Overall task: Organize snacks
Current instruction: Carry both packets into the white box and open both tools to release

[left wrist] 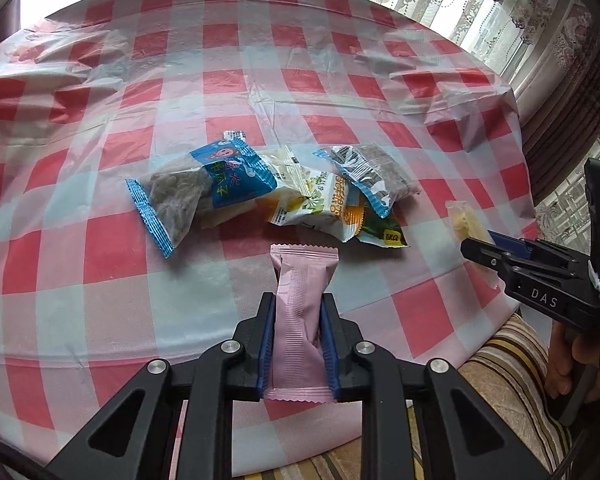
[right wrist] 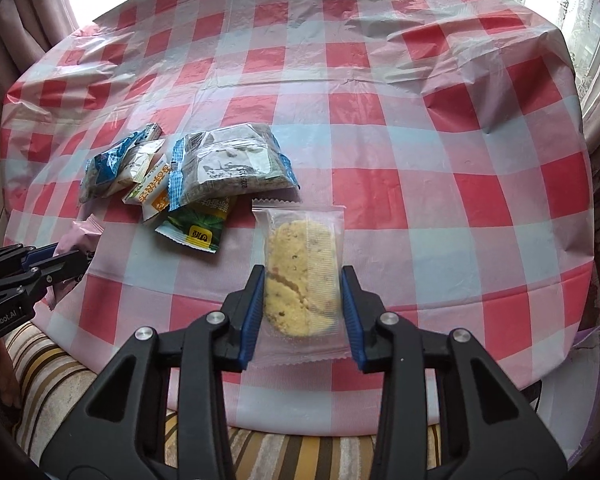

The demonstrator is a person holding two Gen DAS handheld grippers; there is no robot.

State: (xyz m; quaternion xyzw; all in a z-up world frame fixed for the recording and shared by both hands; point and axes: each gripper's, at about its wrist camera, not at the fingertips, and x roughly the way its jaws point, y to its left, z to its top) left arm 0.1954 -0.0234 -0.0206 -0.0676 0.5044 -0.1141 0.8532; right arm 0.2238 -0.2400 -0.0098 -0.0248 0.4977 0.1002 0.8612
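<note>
My left gripper [left wrist: 298, 300] is shut on a pink snack packet [left wrist: 300, 312] and holds it above the near part of the table. My right gripper [right wrist: 303, 276] is shut on a clear packet with a yellow cookie [right wrist: 300, 276]. That gripper and its packet [left wrist: 466, 220] also show at the right of the left wrist view. A pile of snack packets lies mid-table: a blue seed packet [left wrist: 204, 188], a white and orange packet [left wrist: 324, 204], a second blue packet [right wrist: 232, 164] and a green packet [right wrist: 196, 228]. The left gripper [right wrist: 80, 260] shows at the left of the right wrist view.
The round table carries a creased red and white checked plastic cloth [right wrist: 380, 128]. A striped cushion [right wrist: 268, 452] lies below the near table edge. Curtains [left wrist: 560, 72] hang behind the table on the right.
</note>
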